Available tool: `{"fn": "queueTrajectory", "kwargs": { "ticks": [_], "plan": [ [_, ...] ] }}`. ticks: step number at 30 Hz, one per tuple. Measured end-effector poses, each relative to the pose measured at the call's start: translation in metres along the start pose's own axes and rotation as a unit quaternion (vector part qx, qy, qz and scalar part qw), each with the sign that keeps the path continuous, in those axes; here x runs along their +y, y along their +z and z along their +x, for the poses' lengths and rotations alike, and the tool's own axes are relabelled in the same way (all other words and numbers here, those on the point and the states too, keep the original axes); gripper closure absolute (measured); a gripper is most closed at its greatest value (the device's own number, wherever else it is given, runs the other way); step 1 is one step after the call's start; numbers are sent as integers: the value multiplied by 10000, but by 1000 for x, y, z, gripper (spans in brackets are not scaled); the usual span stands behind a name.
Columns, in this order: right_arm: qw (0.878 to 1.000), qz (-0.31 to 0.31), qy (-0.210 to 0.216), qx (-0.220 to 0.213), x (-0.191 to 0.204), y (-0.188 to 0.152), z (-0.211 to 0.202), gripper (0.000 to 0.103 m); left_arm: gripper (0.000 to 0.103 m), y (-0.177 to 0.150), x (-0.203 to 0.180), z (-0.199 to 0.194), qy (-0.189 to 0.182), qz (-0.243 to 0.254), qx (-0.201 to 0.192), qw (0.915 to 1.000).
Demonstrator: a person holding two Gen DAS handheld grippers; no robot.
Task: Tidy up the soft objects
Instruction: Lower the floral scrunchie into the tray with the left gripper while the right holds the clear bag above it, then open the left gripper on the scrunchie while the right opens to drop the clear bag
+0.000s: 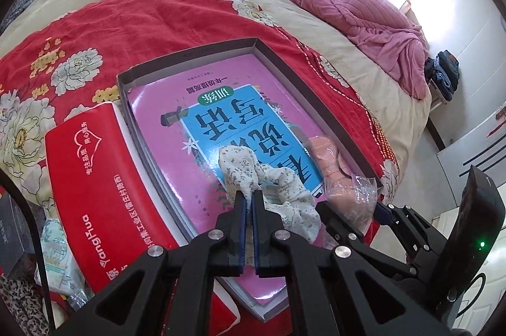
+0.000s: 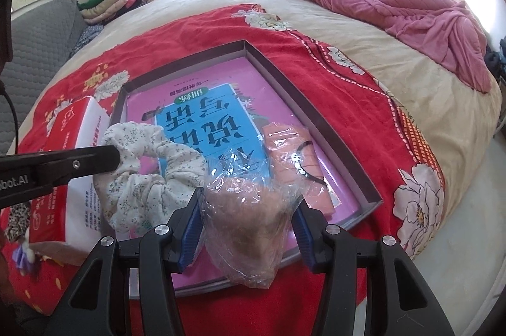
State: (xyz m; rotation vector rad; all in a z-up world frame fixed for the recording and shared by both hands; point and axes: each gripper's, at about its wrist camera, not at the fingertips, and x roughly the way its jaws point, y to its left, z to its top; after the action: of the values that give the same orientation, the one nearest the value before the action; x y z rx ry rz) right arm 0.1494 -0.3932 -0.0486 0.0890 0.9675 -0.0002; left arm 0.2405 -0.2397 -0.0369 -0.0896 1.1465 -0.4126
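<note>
You are working over a red floral blanket (image 2: 363,102) that is filling the middle of both views, and on it is lying a shallow grey cardboard box tray (image 2: 313,114) with a pink-and-blue children's workbook (image 2: 202,121) covering its floor. Beside the tray, at the left of each frame, a red-and-white tissue pack (image 1: 91,178) is sitting against the tray's wall. Your left gripper (image 1: 249,197) is clenching a white floral fabric scrunchie (image 1: 240,162), its fingers nearly together on a fold of cloth while the rest of the ring is draping onto the workbook in the lower centre of the left view. Your right gripper (image 2: 246,209) is grasping a clear crinkled plastic bag with a tan furry item inside (image 2: 249,219), which is hanging over the tray's near edge at the lower centre of the right view; the blue pads (image 2: 191,228) are pressing the bag from both sides. Just beyond it a peach-coloured packaged soft item (image 2: 291,152) is lying inside the tray by its right wall. To place both pieces well, you probably want to be lowering each one until it is resting flat on the workbook before letting go, keeping the scrunchie left of centre and the bag next to the peach item so nothing is overlapping or spilling over the wall.
</note>
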Motion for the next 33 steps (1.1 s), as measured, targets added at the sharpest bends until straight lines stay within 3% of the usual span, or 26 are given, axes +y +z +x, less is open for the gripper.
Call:
{"fn": "queueTrajectory", "kwargs": {
  "ticks": [19,25,29,33],
  "plan": [
    [9996,174,-111,173,-3,-2,11,48,95,-1,-2,-4,256,125,9,9996],
    [9996,187,-101,189,-3,-4,7,48,83,-2,-2,-4,355,177,34,9992],
    [9997,190,-97,153,-3,-5,3,45,68,-2,-3,-6,354,186,16,9992],
    [9996,230,-92,131,-5,-5,-1,44,67,-2,-4,-9,372,229,-12,9990]
  ]
}}
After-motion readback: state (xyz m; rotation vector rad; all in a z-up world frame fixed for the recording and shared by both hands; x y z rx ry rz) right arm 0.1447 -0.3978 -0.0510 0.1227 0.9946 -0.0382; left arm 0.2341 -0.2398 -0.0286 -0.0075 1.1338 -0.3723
